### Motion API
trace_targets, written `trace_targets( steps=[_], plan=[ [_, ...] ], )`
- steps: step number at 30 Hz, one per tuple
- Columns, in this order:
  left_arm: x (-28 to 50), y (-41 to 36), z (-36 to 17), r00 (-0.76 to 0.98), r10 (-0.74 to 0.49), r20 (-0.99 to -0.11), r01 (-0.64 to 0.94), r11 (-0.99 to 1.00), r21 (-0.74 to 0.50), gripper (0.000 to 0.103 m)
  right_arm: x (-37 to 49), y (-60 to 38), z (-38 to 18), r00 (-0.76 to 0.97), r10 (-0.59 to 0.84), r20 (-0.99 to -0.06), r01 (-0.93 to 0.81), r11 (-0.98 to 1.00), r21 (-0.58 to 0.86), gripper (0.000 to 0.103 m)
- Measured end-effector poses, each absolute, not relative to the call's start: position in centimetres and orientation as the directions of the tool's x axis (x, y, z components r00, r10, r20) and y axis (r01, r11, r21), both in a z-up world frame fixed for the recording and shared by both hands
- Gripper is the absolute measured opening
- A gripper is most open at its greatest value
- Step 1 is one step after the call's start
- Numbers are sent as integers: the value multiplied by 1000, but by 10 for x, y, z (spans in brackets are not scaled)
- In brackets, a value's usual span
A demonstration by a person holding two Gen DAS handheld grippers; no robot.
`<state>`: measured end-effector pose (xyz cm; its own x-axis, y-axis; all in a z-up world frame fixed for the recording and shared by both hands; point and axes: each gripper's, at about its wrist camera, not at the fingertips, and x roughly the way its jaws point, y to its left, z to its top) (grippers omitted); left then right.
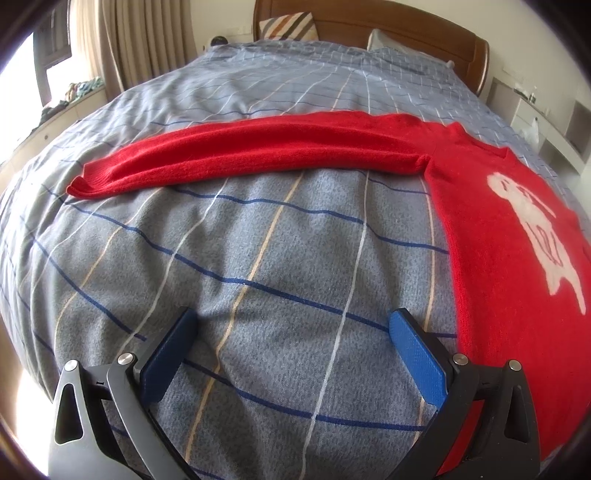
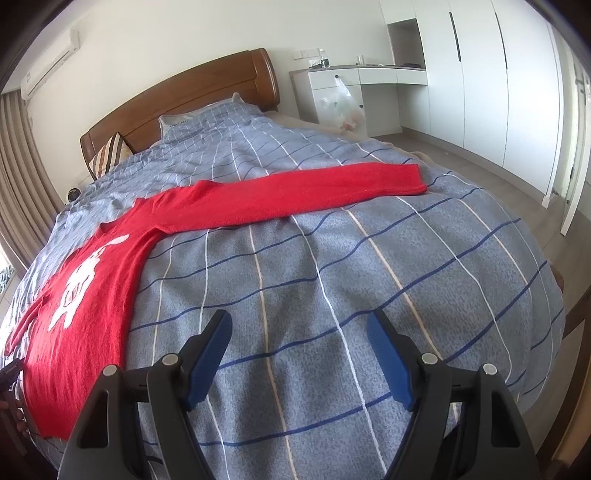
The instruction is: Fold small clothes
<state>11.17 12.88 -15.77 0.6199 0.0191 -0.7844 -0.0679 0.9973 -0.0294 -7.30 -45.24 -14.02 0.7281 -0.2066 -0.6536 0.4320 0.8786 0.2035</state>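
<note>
A small red sweater with a white animal figure lies flat, face up, on the blue-grey checked bedspread. In the left wrist view its body is at the right and one sleeve stretches out to the left. In the right wrist view the sweater is at the left and its other sleeve stretches right. My left gripper is open and empty over bare bedspread, left of the sweater's body. My right gripper is open and empty over bare bedspread, right of the body.
A wooden headboard and pillows are at the far end of the bed. Curtains and a window sill stand to the left. A white desk with a hanging plastic bag and wardrobes stand to the right.
</note>
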Motion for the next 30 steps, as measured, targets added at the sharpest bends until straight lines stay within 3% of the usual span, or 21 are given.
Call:
trace_targets(
  steps=[6, 12, 17, 22, 27, 30],
  plan=[
    [106, 123, -155, 652, 55, -756, -69, 998, 13, 103, -72, -456, -142, 725, -198, -660, 435, 874, 215, 75],
    [84, 124, -139, 715, -13, -699, -15, 999, -34, 103, -74, -460, -143, 737, -150, -659, 417, 868, 268, 75],
    [79, 123, -135, 739, -18, -673, -1, 1000, -29, 103, -60, -472, -143, 760, 9, -650, 322, 864, 388, 77],
    [87, 136, -137, 740, -23, -672, -44, 996, -82, 103, -36, -534, -132, 825, 136, -548, 303, 713, 633, 77],
    [88, 153, -140, 736, -14, -677, -108, 985, -138, 103, -16, -599, -146, 811, 97, -577, 437, 554, 708, 76],
    [88, 159, -142, 734, -10, -679, -132, 979, -157, 103, -10, -628, -159, 812, 89, -576, 488, 435, 756, 65]
  ],
)
